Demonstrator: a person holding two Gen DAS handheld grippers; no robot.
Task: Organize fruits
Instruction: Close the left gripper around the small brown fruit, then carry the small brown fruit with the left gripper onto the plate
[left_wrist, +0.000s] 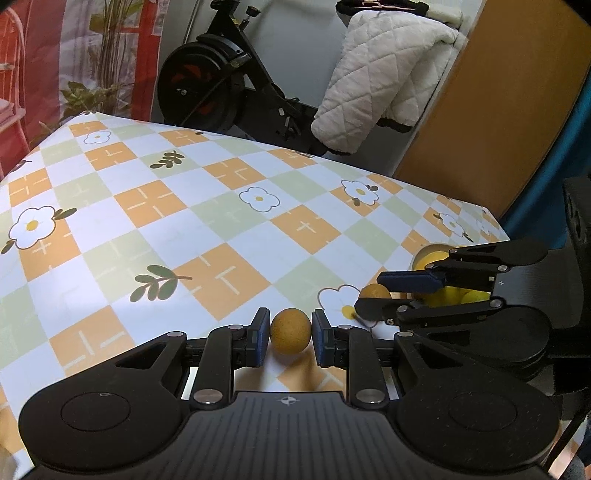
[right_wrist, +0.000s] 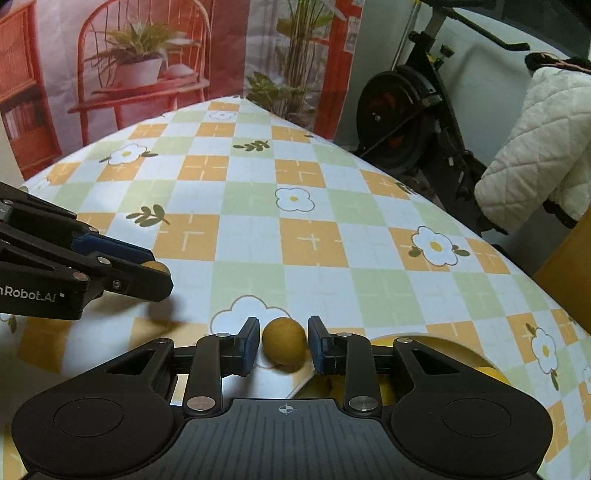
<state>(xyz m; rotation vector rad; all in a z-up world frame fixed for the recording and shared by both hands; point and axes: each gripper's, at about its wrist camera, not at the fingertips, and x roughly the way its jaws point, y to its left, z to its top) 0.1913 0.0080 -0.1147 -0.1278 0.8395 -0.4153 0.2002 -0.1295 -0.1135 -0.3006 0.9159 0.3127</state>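
A small tan round fruit (left_wrist: 290, 330) sits between the blue pads of my left gripper (left_wrist: 290, 332), which is shut on it just above the tablecloth. My right gripper (right_wrist: 283, 343) is shut on a second tan round fruit (right_wrist: 283, 341), with its pads tight at the sides. This second fruit (left_wrist: 375, 291) also shows in the left wrist view, inside the right gripper (left_wrist: 369, 292) beside a cream bowl (left_wrist: 424, 254) of yellow fruits (left_wrist: 454, 295). The bowl (right_wrist: 424, 338) lies just right of and under the right gripper. The left gripper (right_wrist: 159, 275) reaches in from the left.
The table (right_wrist: 295, 258) wears a checked orange, green and white floral cloth. An exercise bike (right_wrist: 399, 122) and a white quilted jacket (right_wrist: 535, 147) stand past its far right edge. A wooden panel (left_wrist: 480, 110) is at the right, a red printed backdrop (right_wrist: 110, 74) behind.
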